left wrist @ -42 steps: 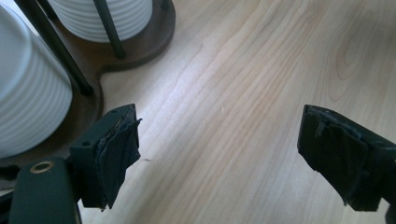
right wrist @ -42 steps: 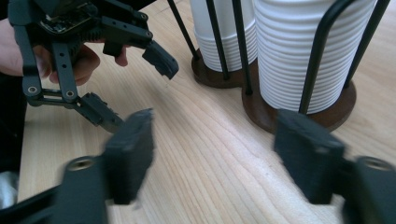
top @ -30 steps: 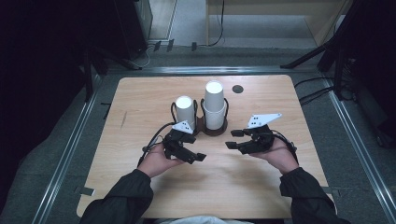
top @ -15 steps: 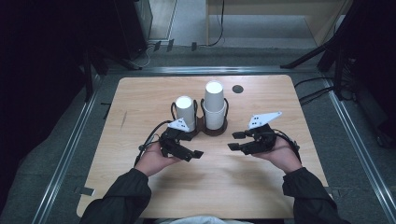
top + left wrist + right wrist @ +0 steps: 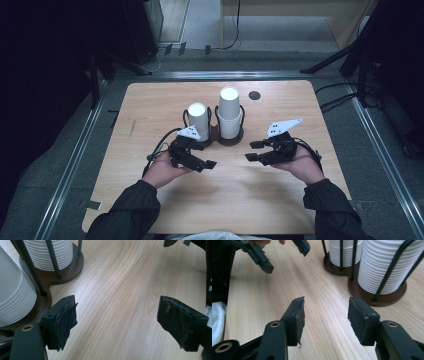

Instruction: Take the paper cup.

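While both claws gape, left claw (image 5: 200,156), right claw (image 5: 256,150), unlabelled white cup stacks (image 5: 229,119)

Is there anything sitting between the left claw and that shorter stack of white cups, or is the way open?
Nothing loose lies between them. The left gripper, jaws open, is just in front of the shorter cup stack over bare table. Only the holder's own black wire posts stand around the cups, so a sideways grab would meet those.
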Tool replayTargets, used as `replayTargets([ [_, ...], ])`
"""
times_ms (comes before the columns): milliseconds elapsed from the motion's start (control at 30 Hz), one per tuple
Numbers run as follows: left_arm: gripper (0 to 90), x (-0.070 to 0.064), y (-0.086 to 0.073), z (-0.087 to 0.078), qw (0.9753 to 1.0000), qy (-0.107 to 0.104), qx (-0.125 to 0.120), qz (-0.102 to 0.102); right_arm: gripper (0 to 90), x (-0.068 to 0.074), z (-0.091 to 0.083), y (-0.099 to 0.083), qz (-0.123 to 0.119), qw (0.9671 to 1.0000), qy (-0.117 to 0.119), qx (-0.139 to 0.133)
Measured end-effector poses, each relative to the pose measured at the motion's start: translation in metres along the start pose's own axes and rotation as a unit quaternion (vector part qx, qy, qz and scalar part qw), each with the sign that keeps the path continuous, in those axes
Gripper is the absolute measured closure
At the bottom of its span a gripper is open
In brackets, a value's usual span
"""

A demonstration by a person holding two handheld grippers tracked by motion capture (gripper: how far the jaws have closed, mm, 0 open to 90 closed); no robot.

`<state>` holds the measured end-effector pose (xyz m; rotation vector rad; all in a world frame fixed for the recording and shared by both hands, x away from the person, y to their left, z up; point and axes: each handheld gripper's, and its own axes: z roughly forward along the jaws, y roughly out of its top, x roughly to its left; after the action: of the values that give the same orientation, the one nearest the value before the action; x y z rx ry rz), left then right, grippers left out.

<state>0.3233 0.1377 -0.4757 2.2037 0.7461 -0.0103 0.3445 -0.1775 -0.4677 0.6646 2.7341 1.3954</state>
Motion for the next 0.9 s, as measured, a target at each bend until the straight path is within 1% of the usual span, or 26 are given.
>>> replayTargets([
  [67,16.0,-0.001,0.001,0.000,1.0000,0.000,0.004,0.006,46.3,-0.002,0.000,0.001,0.011,0.9999,0.000,0.000],
  [100,16.0,-0.001,0.001,0.000,1.0000,0.000,0.004,0.006,46.3,-0.002,0.000,0.001,0.011,0.9999,0.000,0.000],
  [167,16.0,-0.002,0.002,0.000,0.9999,0.000,0.006,0.010,44.3,-0.003,-0.001,0.000,0.009,0.9999,-0.009,0.004],
  [200,16.0,-0.003,0.003,-0.001,0.9999,-0.002,0.009,0.014,44.1,-0.003,-0.001,0.000,0.008,0.9999,-0.010,0.003],
  [233,16.0,-0.003,0.003,-0.001,0.9999,-0.001,0.004,0.013,43.8,-0.003,-0.002,0.000,0.008,0.9999,-0.012,0.004],
  [267,16.0,-0.003,0.003,-0.002,0.9999,-0.003,0.004,0.013,43.4,-0.003,-0.002,0.001,0.009,0.9999,-0.013,0.004],
  [300,16.0,-0.003,0.003,-0.002,0.9999,-0.004,0.005,0.014,43.3,-0.003,-0.003,0.001,0.010,0.9999,-0.013,0.003],
  [367,16.0,-0.003,0.003,-0.002,0.9999,-0.008,0.008,0.013,43.0,-0.005,-0.004,0.003,0.022,0.9997,-0.013,0.005],
  [467,16.0,-0.002,0.002,-0.002,0.9998,-0.008,0.012,0.013,42.3,-0.006,-0.005,0.007,0.028,0.9994,-0.019,0.008],
  [633,16.3,-0.001,0.001,-0.007,0.9999,-0.008,0.004,0.009,40.6,-0.007,-0.008,0.013,0.016,0.9995,-0.024,0.009],
  [733,16.3,0.001,0.001,-0.008,0.9999,-0.007,0.006,0.009,40.2,-0.009,-0.010,0.019,0.003,0.9995,-0.025,0.019],
  [900,16.4,0.002,0.000,-0.010,1.0000,-0.007,0.004,0.006,39.1,-0.014,-0.011,0.029,-0.002,0.9993,-0.024,0.030],
])
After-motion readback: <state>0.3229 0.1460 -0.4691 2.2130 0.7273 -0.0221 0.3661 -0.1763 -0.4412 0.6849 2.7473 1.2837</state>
